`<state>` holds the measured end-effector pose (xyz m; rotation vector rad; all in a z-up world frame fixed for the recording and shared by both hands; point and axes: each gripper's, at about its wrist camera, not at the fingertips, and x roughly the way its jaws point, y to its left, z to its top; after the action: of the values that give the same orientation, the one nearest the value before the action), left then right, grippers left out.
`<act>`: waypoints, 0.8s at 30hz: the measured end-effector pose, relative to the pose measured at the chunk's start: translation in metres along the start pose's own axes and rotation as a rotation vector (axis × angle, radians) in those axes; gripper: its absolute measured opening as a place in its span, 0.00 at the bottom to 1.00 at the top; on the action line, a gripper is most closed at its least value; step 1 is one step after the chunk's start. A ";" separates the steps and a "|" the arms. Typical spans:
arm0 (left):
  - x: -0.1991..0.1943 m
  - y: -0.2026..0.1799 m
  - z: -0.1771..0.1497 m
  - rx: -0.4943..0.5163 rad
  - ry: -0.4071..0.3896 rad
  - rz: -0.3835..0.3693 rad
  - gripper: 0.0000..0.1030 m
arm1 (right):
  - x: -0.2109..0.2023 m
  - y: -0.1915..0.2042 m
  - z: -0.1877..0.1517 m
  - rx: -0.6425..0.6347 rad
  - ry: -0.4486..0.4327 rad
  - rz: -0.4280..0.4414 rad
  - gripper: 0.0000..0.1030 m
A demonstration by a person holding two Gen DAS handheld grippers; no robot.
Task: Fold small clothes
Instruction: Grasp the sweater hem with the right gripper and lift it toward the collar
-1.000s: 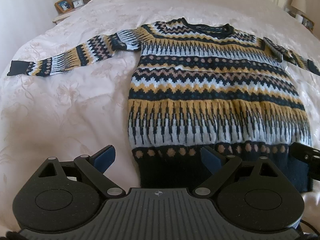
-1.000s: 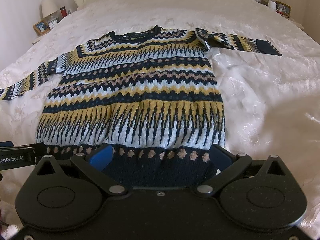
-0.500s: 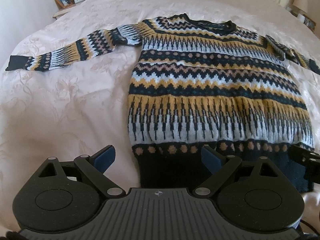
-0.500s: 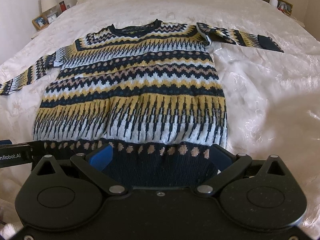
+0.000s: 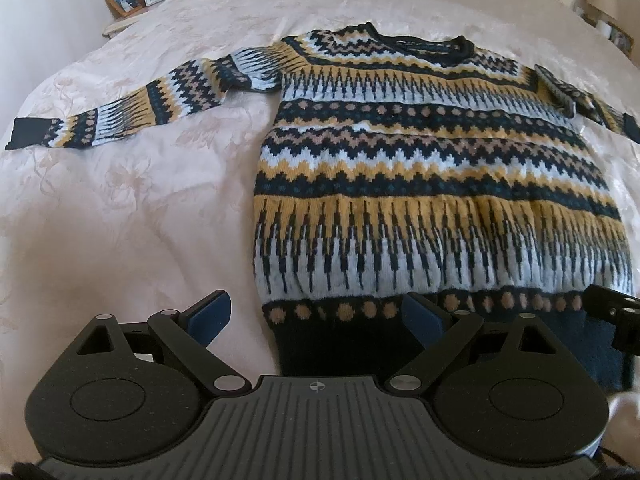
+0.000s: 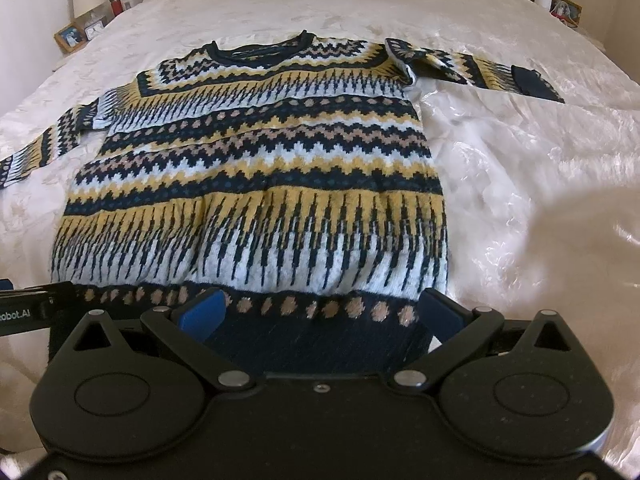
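While the sweater [image 5: 432, 184] lies flat on the bed [image 5: 132, 216], face up, both tools sit low at its bottom end, by the near edge of the bed.

Start at the left. One sleeve [image 5: 132, 108] stretches out toward the left edge of the bed, with its dark cuff at the tip. The left gripper [image 5: 318, 314] has its jaws wide apart and holds nothing. One blue pad is over bare bed cover and the other is over the dark hem [image 5: 332, 336], so the left bottom corner of the sweater sits between them.

In the middle is the body of the sweater, with stripes of blue, yellow and white. The neck hole points to the far end of the bed.

On the right, the right gripper [image 6: 320, 312] also has its jaws wide apart and empty. Both of its pads hang over the hem near the right bottom corner. The other sleeve [image 6: 472, 68] reaches toward the right edge of the bed, and it is bunched a little at the shoulder.

Since a second ago both cameras have crept a bit closer and lower, so the sweater looks bigger and the hem sits deeper between the pads. Nothing on the sweater has moved. I think this means the folding has not started, and the tools are lining up to pinch the two bottom corners. The knit looks thick and soft, so a shallow pinch could slip off.
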<state>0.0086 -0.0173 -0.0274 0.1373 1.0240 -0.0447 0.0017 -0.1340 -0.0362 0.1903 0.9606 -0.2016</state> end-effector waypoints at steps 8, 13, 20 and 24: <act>0.007 0.000 0.022 0.011 -0.028 0.004 0.90 | 0.008 -0.004 0.016 -0.019 -0.017 -0.022 0.99; 0.012 0.001 0.043 0.014 -0.064 0.010 0.90 | 0.013 -0.007 0.033 -0.041 -0.050 -0.026 0.99; 0.024 -0.001 0.074 0.019 -0.115 0.002 0.90 | 0.022 -0.009 0.059 -0.112 -0.174 -0.059 0.99; 0.031 -0.004 0.090 0.047 -0.170 -0.027 0.90 | 0.032 -0.009 0.076 -0.203 -0.209 -0.081 0.99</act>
<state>0.1002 -0.0330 -0.0080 0.1593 0.8550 -0.1035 0.0775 -0.1640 -0.0212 -0.0562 0.7757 -0.1933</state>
